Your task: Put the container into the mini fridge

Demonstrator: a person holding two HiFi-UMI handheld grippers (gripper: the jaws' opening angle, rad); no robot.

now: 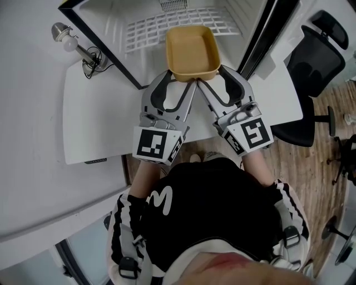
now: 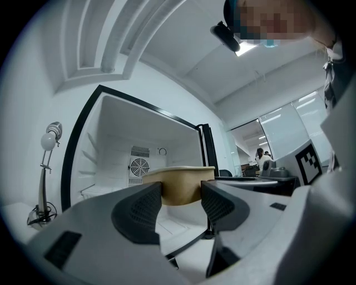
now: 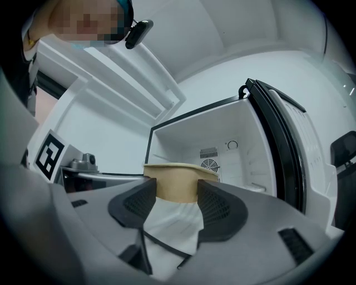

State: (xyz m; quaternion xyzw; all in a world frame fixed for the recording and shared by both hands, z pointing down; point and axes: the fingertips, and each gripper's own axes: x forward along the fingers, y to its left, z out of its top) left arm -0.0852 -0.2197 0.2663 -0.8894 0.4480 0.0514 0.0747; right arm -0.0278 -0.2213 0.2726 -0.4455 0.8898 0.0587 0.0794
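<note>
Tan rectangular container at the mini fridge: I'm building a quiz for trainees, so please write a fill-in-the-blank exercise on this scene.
The left gripper and right gripper both grip the tan rectangular container, which is ___ inside.
The white mini fridge stands ___.
Its shelf is a white ___ grid.
Missing words: empty; open; wire.

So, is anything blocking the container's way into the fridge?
Nothing visible does. The container is held at the fridge's open mouth, the door is swung aside to the right, and the wire shelf beyond looks bare.
</note>
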